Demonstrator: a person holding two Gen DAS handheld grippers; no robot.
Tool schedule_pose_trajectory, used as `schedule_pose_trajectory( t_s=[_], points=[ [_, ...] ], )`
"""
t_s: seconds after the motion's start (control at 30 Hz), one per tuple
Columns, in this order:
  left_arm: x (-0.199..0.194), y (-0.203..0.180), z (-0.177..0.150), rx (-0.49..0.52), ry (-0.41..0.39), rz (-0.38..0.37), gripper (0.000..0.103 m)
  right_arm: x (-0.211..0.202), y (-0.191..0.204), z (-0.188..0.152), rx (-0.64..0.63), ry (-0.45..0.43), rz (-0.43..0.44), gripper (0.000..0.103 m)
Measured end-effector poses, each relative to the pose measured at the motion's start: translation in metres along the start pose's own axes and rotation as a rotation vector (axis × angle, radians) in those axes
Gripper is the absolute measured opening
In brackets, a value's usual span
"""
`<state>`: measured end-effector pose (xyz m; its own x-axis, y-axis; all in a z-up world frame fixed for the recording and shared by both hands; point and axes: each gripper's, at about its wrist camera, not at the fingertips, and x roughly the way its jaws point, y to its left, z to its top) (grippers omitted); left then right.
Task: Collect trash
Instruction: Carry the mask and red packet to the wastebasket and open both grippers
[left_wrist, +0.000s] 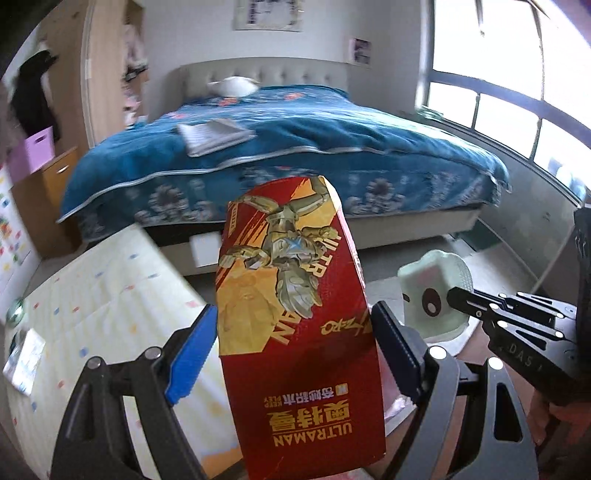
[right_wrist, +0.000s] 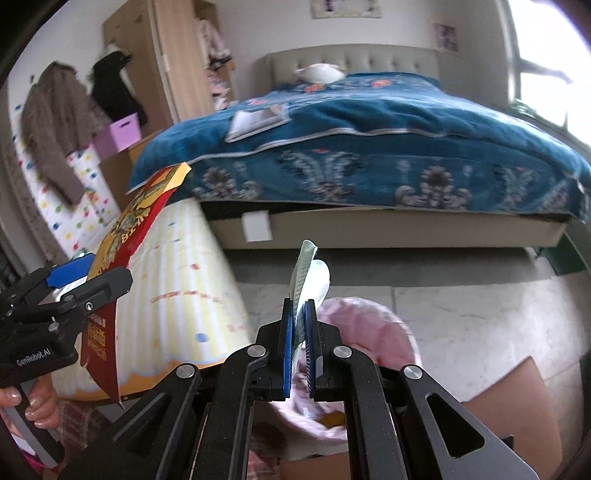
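red cardboard box (left_wrist: 295, 332) stands lengthwise clamped in the left gripper (left_wrist: 293, 354), while the right gripper (right_wrist: 300, 332), pinching a pale green wrapper (right_wrist: 304, 273), hangs nearer, seemingly just over, the pink-lined bin (right_wrist: 373, 332).

The right gripper (right_wrist: 300, 345) is clamped tight on a thin pale green wrapper (right_wrist: 306, 273) that sticks up edge-on. Just beyond and below it sits a bin lined with a pink bag (right_wrist: 373, 332). At the near left, the left gripper (right_wrist: 79, 282) grips a red and yellow toy box (right_wrist: 122, 236), a hand (right_wrist: 35, 402) beneath it. Far back stands a bed with a blue cover (right_wrist: 369, 129).
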<state>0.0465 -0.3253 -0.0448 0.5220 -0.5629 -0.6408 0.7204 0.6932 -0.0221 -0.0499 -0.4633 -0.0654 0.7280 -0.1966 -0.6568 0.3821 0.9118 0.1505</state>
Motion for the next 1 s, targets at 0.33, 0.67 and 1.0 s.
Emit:
schedule_pose_trajectory(
  t_s=[0.33, 0.67, 1.0],
  points=[
    [0.085, -0.047, -0.007, 0.076, 0.128, -0.074, 0.082, 0.024, -0.056, 0.002, 0.072, 0.063, -0.044, 0.006],
    [0.119, -0.045, -0.005, 0.065, 0.168, -0.061, 0.092, 0.064, -0.084, 0.002, 0.11, 0.137, -0.014, 0.017],
    [0.08, -0.013, -0.009, 0.024, 0.127, -0.004, 0.092, 0.041, -0.08, -0.006, 0.147, 0.089, -0.057, 0.024]
  ],
)
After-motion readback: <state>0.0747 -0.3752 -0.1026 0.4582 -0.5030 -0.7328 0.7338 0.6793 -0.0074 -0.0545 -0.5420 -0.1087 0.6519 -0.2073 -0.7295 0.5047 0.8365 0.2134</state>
